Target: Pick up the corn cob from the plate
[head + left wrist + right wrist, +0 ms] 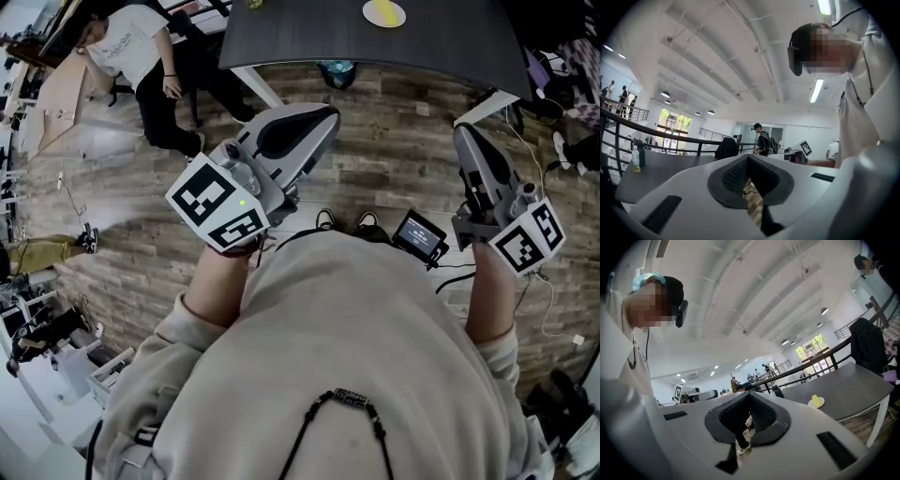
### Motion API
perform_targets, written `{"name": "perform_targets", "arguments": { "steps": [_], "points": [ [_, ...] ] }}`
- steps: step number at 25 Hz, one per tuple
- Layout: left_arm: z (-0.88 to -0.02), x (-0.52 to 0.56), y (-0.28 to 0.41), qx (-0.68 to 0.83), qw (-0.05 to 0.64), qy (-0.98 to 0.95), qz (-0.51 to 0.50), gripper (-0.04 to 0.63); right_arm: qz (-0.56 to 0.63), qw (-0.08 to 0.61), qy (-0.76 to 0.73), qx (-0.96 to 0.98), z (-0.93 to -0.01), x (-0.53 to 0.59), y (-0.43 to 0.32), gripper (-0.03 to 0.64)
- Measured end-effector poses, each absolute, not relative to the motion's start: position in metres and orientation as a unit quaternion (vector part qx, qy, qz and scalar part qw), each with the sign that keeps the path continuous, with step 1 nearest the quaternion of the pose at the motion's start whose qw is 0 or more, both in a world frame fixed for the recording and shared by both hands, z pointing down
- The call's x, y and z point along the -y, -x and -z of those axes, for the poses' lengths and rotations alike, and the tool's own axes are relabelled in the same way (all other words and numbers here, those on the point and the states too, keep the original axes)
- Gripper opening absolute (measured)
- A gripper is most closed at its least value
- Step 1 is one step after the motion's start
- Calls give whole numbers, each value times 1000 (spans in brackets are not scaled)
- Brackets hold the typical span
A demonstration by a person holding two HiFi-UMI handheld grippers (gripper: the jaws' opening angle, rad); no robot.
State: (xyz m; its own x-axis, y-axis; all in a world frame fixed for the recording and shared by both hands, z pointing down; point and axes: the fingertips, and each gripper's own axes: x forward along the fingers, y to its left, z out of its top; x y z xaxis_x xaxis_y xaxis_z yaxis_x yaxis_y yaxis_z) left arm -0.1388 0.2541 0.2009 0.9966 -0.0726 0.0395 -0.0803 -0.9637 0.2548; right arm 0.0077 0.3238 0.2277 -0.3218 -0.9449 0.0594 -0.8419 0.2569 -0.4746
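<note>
The left gripper (747, 157) and the right gripper (749, 395) are both closed on nothing. The corn (382, 11) lies on its plate (400, 19) on the dark table (356, 45), well apart from both grippers. Open floor (394, 173) lies before the table's edge. The print on the small screen (419, 234) seems unreadable.

Ahead of the right tool (466, 136), the plate (384, 13) is clipped by the head view's top edge. The corn cob (382, 11) on it is only a small yellow shape, and it is just as tiny in the right gripper view. The dark surface (375, 42) runs out of frame past that same edge. Ahead of the left tool (323, 117), a yellowish item (253, 3) on the surface is mostly cut off, too little to name. Far left of the left tool, a bottle (636, 160) is too small to read.
</note>
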Motion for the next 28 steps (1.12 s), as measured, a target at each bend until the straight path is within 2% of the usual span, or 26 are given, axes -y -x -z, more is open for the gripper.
{"name": "perform_targets", "arguments": {
  "steps": [11, 23, 28],
  "points": [
    [-225, -270, 120, 55, 153, -985, -57, -3, 271, 132, 535, -789, -269, -323, -21, 15],
    [-224, -265, 92, 32, 154, -987, -40, -3, 276, 146, 581, -751, -287, -347, -68, 15],
    [-233, -245, 77, 15, 155, -986, -51, -3, 275, 113, 611, -734, -293, -343, -83, 15]
  ]
}}
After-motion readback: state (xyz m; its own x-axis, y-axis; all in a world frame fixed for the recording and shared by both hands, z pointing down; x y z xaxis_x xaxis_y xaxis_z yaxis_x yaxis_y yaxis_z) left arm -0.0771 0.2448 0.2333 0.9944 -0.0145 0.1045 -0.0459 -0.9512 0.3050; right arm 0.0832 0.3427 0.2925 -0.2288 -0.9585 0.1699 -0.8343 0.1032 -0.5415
